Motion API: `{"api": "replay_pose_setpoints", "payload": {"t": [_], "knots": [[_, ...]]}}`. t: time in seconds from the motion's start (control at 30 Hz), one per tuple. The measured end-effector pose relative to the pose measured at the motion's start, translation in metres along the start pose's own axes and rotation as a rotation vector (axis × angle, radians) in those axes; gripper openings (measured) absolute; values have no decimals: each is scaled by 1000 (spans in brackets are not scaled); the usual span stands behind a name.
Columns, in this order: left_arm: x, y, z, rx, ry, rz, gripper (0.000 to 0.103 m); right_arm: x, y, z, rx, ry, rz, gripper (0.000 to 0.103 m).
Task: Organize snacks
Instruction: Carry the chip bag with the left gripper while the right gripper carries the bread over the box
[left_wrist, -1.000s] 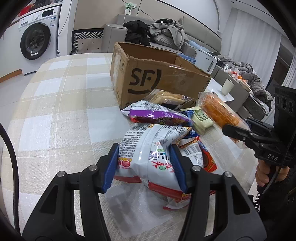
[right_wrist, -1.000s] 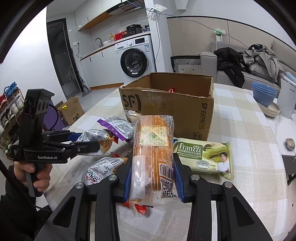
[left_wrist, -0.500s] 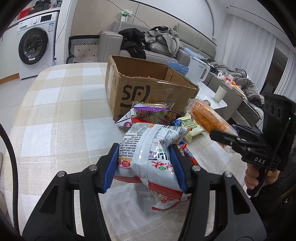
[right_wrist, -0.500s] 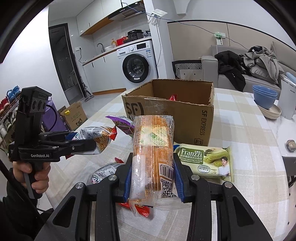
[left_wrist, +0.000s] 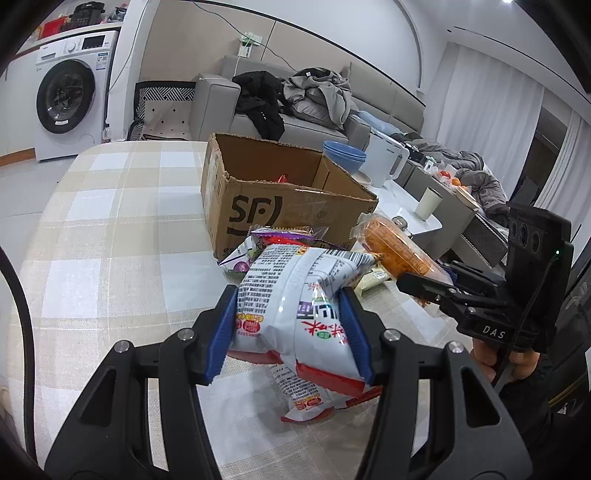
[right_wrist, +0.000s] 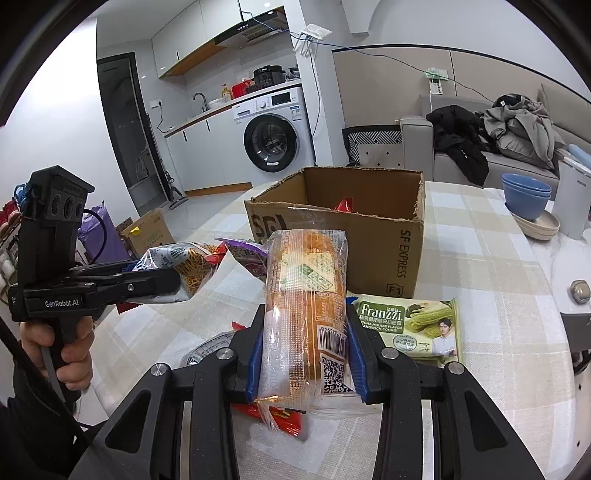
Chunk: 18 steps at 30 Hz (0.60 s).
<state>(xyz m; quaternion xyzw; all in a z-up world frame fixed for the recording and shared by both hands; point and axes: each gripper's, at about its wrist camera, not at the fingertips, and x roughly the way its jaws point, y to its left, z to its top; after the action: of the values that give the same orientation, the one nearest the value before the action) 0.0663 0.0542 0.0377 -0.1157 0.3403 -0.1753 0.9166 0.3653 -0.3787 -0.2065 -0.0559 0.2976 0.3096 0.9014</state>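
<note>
Left wrist view: white snack bag (left_wrist: 295, 306) clamped between the left gripper (left_wrist: 291, 332) pads, low centre of frame.
Right wrist view shows the right gripper (right_wrist: 304, 354) closed on a clear-wrapped orange bread pack (right_wrist: 308, 314), held above the checked table (right_wrist: 480, 258). Cardboard box (right_wrist: 369, 236) stands open-topped just behind both packs; its near rim is ragged. Bare tablecloth spreads left of it.
</note>
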Motion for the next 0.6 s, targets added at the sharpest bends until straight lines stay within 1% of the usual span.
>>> {"api": "replay_pose_setpoints", "payload": {"t": [0.27,0.37,0.43,0.6], "knots": [[-10,-7,1,-7,-11,2,52,-5,0,2,2,-12,1,38],[-16,-12,3,-12,-18,-11,52,-7,-1,3,3,-15,2,38],[-18,-16,7,-8,-25,-20,52,-6,-1,3,1,-18,1,38],[-28,-29,14,12,-51,-8,52,-10,-3,6,6,-30,-1,38]]}}
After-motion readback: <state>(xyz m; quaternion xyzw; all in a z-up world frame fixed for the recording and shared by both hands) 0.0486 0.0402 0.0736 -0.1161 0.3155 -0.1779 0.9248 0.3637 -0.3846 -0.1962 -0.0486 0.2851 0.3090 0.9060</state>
